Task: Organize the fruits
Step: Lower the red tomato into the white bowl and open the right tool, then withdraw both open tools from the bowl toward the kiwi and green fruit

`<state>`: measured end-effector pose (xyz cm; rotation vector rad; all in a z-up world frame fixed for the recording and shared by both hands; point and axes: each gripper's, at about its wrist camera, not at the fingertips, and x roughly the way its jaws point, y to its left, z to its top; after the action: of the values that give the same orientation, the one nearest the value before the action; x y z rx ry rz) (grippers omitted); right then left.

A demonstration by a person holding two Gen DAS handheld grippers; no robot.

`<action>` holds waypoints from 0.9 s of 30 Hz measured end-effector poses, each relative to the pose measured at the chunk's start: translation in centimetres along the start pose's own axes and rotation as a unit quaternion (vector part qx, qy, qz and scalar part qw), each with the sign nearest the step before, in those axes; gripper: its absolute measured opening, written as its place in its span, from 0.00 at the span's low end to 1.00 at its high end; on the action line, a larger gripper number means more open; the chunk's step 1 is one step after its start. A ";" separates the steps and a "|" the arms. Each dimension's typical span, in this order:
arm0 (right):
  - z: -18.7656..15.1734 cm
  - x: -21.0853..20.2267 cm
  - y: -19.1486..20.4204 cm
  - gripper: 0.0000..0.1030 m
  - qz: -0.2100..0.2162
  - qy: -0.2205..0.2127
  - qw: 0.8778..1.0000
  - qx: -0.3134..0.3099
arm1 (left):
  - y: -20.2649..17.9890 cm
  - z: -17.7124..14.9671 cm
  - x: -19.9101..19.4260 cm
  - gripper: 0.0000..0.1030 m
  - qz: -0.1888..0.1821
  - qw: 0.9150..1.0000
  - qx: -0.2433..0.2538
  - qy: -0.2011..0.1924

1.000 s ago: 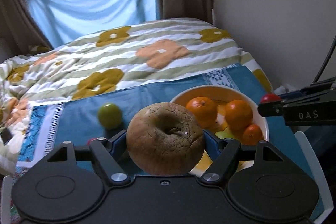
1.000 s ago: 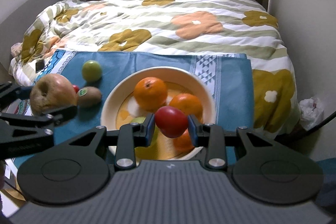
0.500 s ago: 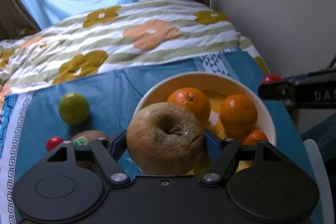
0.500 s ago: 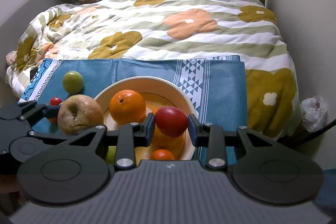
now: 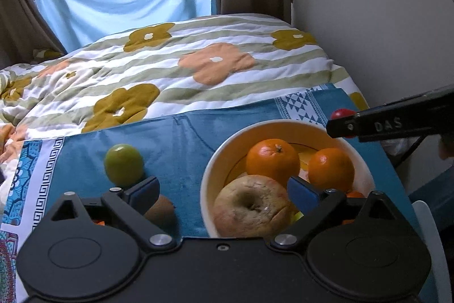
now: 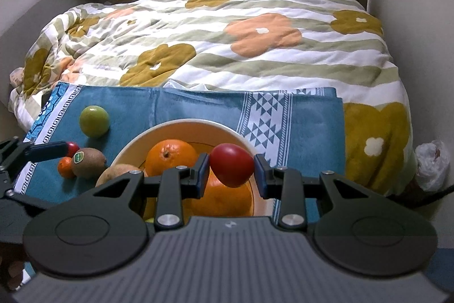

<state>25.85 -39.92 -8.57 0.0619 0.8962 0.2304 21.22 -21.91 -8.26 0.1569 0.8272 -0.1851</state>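
Note:
A cream bowl [image 5: 283, 125] [image 6: 195, 122] on the blue cloth holds several oranges [image 5: 272, 159] [image 6: 170, 156]. A wrinkled brown apple [image 5: 251, 208] [image 6: 119, 172] lies in the bowl at its near left side. My left gripper [image 5: 224, 193] is open, its jaws wide apart on either side of the apple. My right gripper [image 6: 231, 173] is shut on a red tomato [image 6: 231, 163] and holds it above the bowl's right part; the tomato also shows in the left wrist view [image 5: 342, 114].
On the blue cloth [image 6: 184, 104] left of the bowl lie a green lime [image 5: 123, 162] [image 6: 94, 121], a kiwi [image 6: 88, 162] [image 5: 160, 210], a small orange fruit [image 6: 65, 167] and a small red fruit [image 6: 73, 147]. A flowered quilt [image 6: 227, 41] covers the bed behind. A wall stands at right.
My left gripper has opened and let go of the brown apple, which now lies in the bowl. My right gripper still holds the tomato, now over the bowl.

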 end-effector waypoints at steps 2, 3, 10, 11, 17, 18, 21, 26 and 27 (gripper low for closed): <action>0.4 0.8 0.2 0.47 0.002 0.003 1.000 -0.004 | 0.3 0.0 0.0 0.96 0.000 1.000 -0.005 0.003; 0.5 1.2 0.4 0.47 0.003 0.005 1.000 -0.006 | 0.5 0.0 0.1 0.96 -0.002 1.000 -0.010 0.004; 1.0 3.8 0.8 0.47 0.010 0.018 1.000 -0.010 | 1.4 -0.9 0.1 0.96 -0.002 0.999 -0.031 0.014; 1.1 4.0 0.9 0.47 0.011 0.019 1.000 -0.010 | 1.5 -1.0 0.1 0.96 -0.002 0.999 -0.033 0.014; 1.0 4.4 1.1 0.48 0.018 0.024 1.000 -0.005 | 2.4 -1.3 0.1 0.96 0.001 0.999 -0.045 0.021; 1.0 4.3 1.1 0.50 0.019 0.023 1.000 -0.003 | 2.4 -1.3 0.0 0.96 0.002 0.999 -0.046 0.021; 0.9 3.6 1.1 0.87 0.017 0.010 1.000 0.003 | 2.5 -1.4 -0.4 0.96 0.002 0.999 -0.047 0.018; 0.3 2.2 0.9 1.00 0.003 -0.011 1.000 0.009 | 2.3 -1.7 -0.9 0.96 0.010 0.999 -0.034 0.019; 0.2 2.0 0.9 1.00 0.001 -0.011 1.000 0.010 | 2.3 -1.7 -1.0 0.96 0.011 0.999 -0.032 0.019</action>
<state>27.05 -38.60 -9.81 0.0825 0.8774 0.2220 19.80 -19.25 -8.51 0.1092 0.8672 -0.1340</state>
